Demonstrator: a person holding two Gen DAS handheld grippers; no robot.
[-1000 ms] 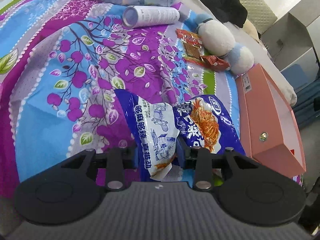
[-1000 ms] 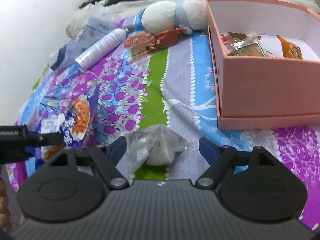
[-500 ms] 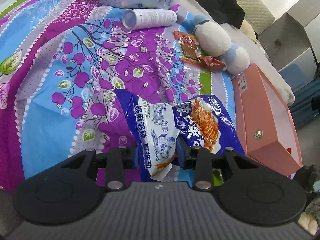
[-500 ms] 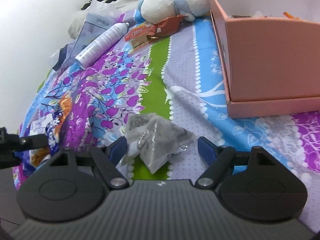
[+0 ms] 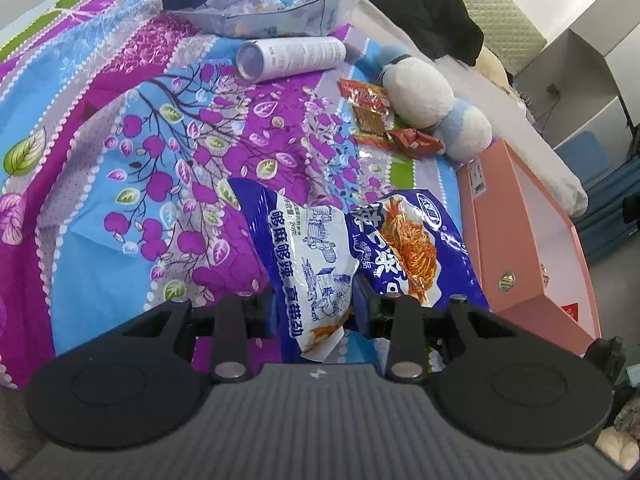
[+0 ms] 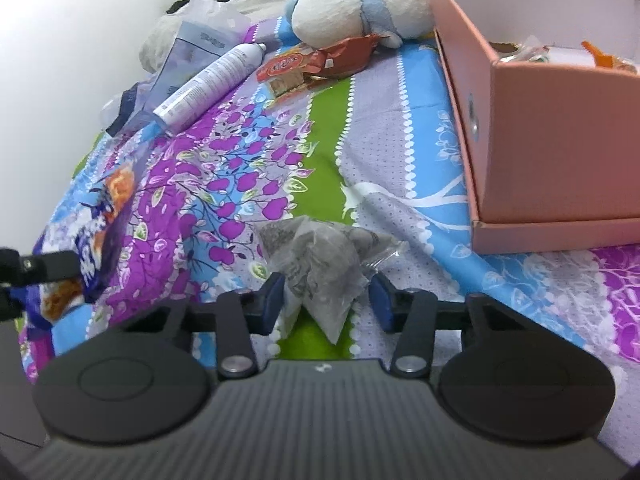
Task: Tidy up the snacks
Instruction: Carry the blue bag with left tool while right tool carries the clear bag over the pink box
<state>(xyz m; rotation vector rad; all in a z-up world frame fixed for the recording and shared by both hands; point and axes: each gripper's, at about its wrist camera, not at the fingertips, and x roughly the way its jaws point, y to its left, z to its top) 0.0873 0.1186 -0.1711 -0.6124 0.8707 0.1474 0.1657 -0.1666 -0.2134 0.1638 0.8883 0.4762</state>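
Two grippers are at work over a bed. The left gripper [image 5: 314,304] is clamped on a blue and white snack packet [image 5: 320,256], its pads pressing the crumpled lower end, and the packet rises out of the jaws above the bedsheet [image 5: 120,152]. The right gripper [image 6: 326,300] is closing around a small clear pouch of grey bits [image 6: 320,264] that lies on the sheet between its blue pads; the left pad is about touching the pouch, the right one stands just beside it. Off to the right of the pouch sits an open pink box [image 6: 560,140] with a few snacks already inside. Farther up the bed, two red snack wrappers [image 6: 312,64] lie against a white and blue plush toy [image 6: 360,12], with a white spray can [image 6: 212,80] on its side nearby and a clear plastic bag [image 5: 272,12] beyond it
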